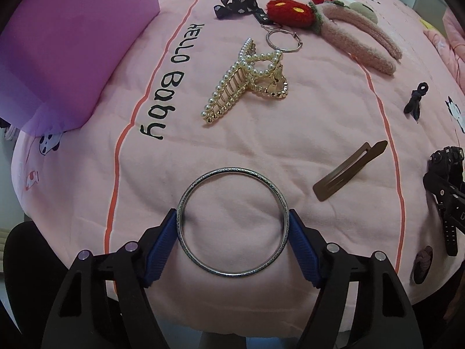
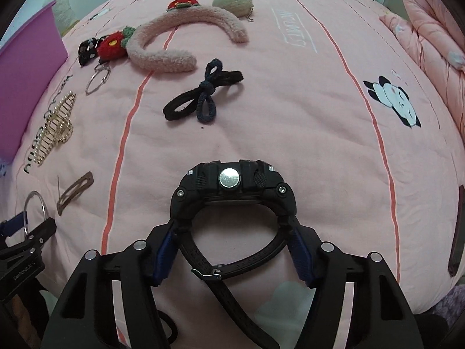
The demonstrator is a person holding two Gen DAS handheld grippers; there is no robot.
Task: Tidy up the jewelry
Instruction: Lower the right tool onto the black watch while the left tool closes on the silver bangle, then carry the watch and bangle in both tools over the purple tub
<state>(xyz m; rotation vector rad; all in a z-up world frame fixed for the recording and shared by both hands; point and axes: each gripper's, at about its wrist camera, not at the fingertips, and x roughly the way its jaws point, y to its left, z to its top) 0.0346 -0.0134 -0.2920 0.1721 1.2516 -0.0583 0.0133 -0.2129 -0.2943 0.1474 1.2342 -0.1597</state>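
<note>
My left gripper (image 1: 232, 218) is shut on a silver bangle (image 1: 232, 173), its blue pads pressing the ring's two sides just above the pink blanket (image 1: 261, 133). My right gripper (image 2: 234, 234) is shut on a black wristwatch (image 2: 229, 179), gripping both sides of its strap with the case pointing forward. In the left wrist view the watch (image 1: 444, 168) and right gripper show at the far right. In the right wrist view the bangle (image 2: 35, 203) shows at the far left.
A purple box (image 1: 66, 49) stands at the left. On the blanket lie a pearl claw clip (image 1: 247, 78), a brown snap clip (image 1: 348, 171), a key ring (image 1: 283, 40), a red flower charm (image 1: 290, 11), a pink fuzzy headband (image 2: 174, 35) and black hair ties (image 2: 200, 96).
</note>
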